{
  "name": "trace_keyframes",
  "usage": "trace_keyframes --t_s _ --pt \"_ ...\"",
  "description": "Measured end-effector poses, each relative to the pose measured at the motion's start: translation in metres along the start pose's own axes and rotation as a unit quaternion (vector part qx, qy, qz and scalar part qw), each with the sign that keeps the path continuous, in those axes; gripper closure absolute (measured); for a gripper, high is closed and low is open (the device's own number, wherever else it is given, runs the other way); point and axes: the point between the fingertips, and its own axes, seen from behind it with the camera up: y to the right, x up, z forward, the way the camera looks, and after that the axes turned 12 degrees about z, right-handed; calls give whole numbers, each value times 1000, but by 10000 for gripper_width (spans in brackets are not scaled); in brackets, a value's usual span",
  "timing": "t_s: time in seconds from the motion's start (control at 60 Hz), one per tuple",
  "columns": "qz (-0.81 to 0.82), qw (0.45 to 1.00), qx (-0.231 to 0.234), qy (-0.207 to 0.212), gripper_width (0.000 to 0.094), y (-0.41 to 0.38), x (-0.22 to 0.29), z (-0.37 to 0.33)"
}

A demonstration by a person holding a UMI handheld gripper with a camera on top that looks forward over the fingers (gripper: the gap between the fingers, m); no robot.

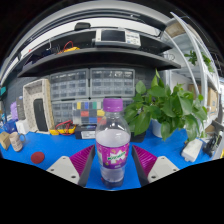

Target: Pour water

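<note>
A clear plastic water bottle [113, 145] with a purple cap and a purple label stands upright on the blue table [60, 150]. It sits between the two fingers of my gripper [114, 160]. The purple pads [84, 158] flank the bottle on either side, and a thin strip of blue table shows between each pad and the bottle. The gripper is open around the bottle. The bottle's base rests on the table, close in front of the camera.
A leafy green plant [165, 105] stands behind the bottle on the right. Drawer cabinets [88, 85] and shelves line the back. A small red object [38, 157] lies left of the fingers, and small colourful items [85, 115] sit behind the bottle.
</note>
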Motion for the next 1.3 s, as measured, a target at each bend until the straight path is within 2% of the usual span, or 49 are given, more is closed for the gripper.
trace_keyframes --t_s 0.067,0.117,0.183,0.35,0.583,0.783,0.817,0.933,1.067,1.3 --pt "-2 1000 12 -3 287 -3 -1 12" --pt "-13 1000 11 -3 423 -5 -2 17" --pt "-27 999 23 -2 458 -9 2 20" --pt "-64 998 26 -7 621 -18 -3 25" --pt "-137 990 16 -29 623 -39 -7 30" --pt "-278 959 48 -26 623 -125 4 28" --pt "-313 948 62 -22 623 -143 7 31" --pt "-433 899 67 -16 621 -220 5 30" --pt "-553 830 76 9 624 -306 -3 31" --pt "-702 705 93 46 617 -405 -43 33"
